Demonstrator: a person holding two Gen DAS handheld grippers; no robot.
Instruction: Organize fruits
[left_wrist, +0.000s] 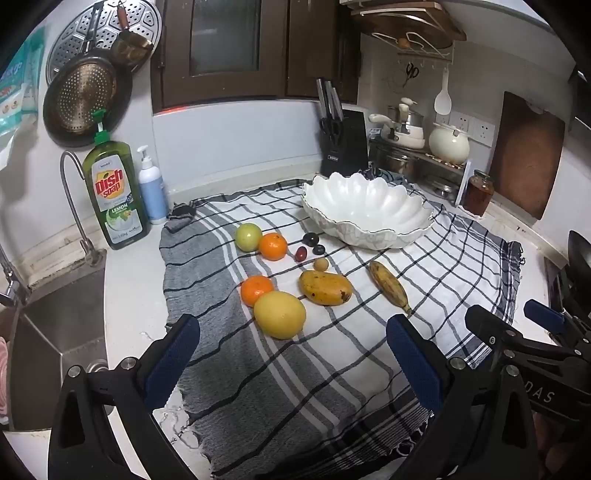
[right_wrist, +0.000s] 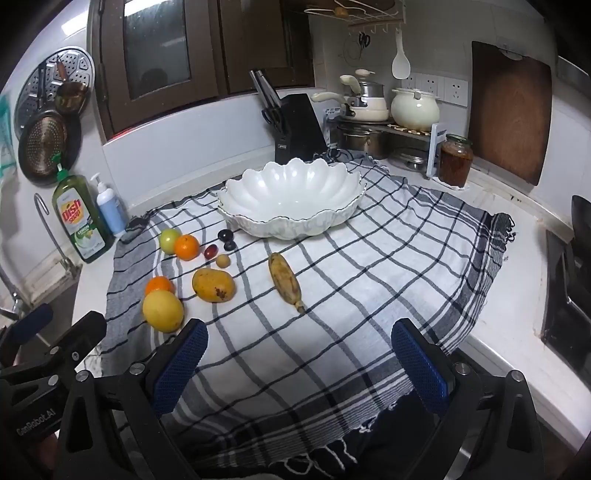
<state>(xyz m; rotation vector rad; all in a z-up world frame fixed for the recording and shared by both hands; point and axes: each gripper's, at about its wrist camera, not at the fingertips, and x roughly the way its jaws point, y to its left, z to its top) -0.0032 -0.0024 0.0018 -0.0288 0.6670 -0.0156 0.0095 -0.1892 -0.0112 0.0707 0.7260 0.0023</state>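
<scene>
Both tools, left tool (left_wrist: 291, 354) & right tool (right_wrist: 299, 358), are hanging wide apart, empty; I'm reckoning nearest grapefruit (left_wrist: 279, 314) should be going into bowl (left_wrist: 369, 206) first, gripping gently.

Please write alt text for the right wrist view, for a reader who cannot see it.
Fruit lies loose on a checked cloth before an empty white scalloped bowl: a banana, a mango, oranges and small fruits. The open right gripper holds nothing.
</scene>
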